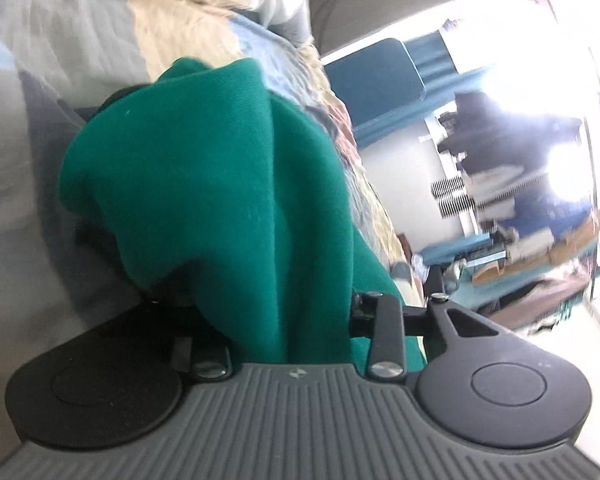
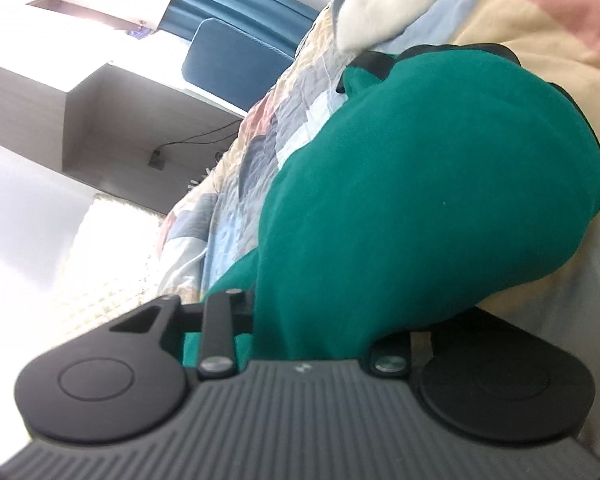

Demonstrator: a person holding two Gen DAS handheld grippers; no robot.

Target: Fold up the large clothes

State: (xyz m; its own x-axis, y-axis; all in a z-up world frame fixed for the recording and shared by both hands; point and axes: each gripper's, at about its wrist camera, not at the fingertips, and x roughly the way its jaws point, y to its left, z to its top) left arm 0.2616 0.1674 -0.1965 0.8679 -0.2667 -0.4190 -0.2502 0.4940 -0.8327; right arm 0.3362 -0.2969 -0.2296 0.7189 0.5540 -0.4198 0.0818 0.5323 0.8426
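A green garment (image 1: 204, 152) is bunched up and draped over my left gripper (image 1: 220, 216), hiding most of both fingers. Only a black fingertip (image 1: 118, 96) pokes out at its upper edge. The cloth runs down between the jaws to the gripper body, and the gripper is shut on it. In the right wrist view the same green garment (image 2: 420, 200) covers my right gripper (image 2: 452, 148) in the same way. Black finger edges (image 2: 380, 60) show along its top, and this gripper is also shut on the cloth. Both bunches hang above a patchwork quilt (image 1: 172, 12).
The patchwork quilt (image 2: 260, 152) covers a bed beneath both grippers, with a white pillow (image 2: 380, 0) at its far end. A blue padded chair (image 1: 376, 84) and cluttered shelves (image 1: 500, 200) stand beyond the bed. A white textured rug (image 2: 112, 248) lies on the floor beside a pale cabinet (image 2: 100, 120).
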